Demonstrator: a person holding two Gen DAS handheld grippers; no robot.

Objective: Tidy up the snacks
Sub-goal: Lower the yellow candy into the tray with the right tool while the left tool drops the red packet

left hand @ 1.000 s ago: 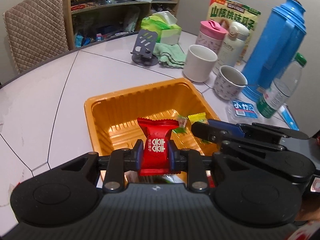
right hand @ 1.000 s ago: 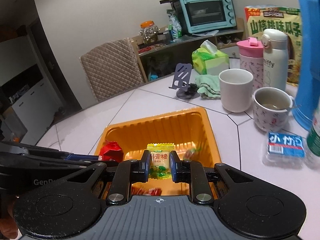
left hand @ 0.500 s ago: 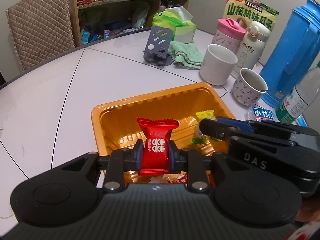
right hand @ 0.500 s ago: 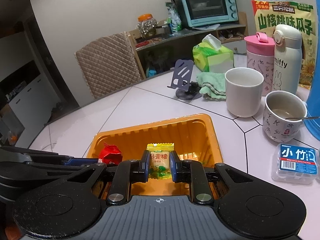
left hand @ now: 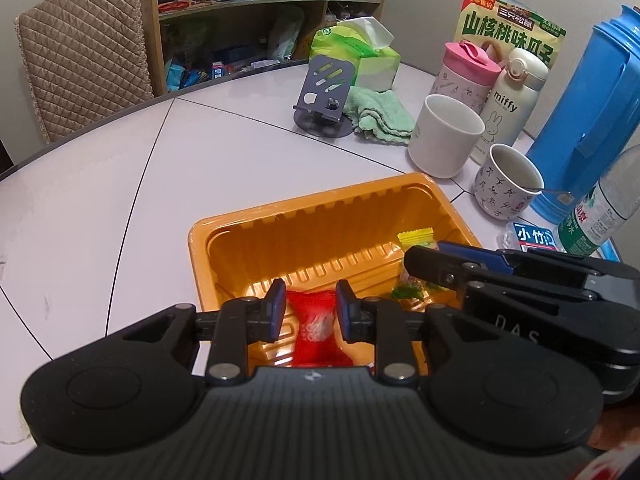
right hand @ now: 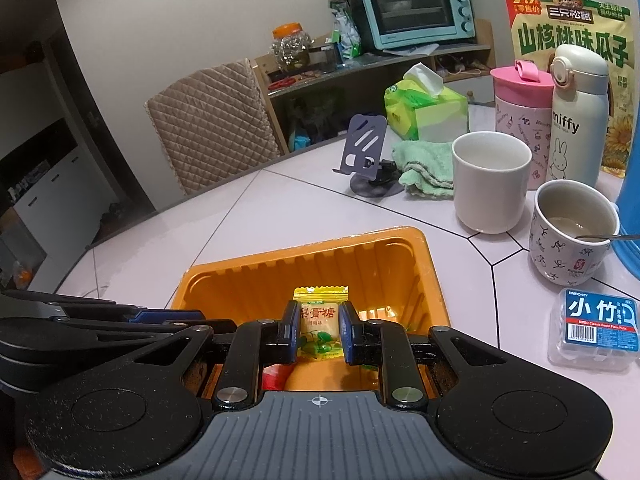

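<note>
Over the orange tray (left hand: 304,216) on the white table (left hand: 160,184), both handheld grippers hang side by side, noses tipped down into it.

Right gripper (right hand: 320,320) is the easy one: its blue pads are pinched onto a yellow candy (right hand: 320,300), squeezing the wrapper from both sides. The crimped top edge pokes up above the fingers. That candy is up in the air over the tray's inside, not lying on the floor of it.

Left gripper (left hand: 310,300) is trickier. A red candy (left hand: 316,324) sits right between its pads, low down in the gap, but it's smeared with blur. The jaws are narrow, about as wide as the wrapper. Honestly can't tell whether the pads are really pressing on it or it's loose between them. Either way the red one is over the near end of the tray.

Down in the tray there's a loose green-wrapped sweet (left hand: 408,292) just below the right gripper's tip, and the right wrist view catches a bit of red wrapper (right hand: 276,374) on the near floor.

Rest of the table, all past the tray's far right corner: a plain white cup (left hand: 446,136), a patterned mug (left hand: 506,184) with a spoon in it, and a big blue thermos jug (left hand: 588,112). Further back are a grey phone stand (left hand: 324,92) and a green cloth (left hand: 380,114) touching its base. A small floss box (right hand: 596,324) lies well right of the tray.
</note>
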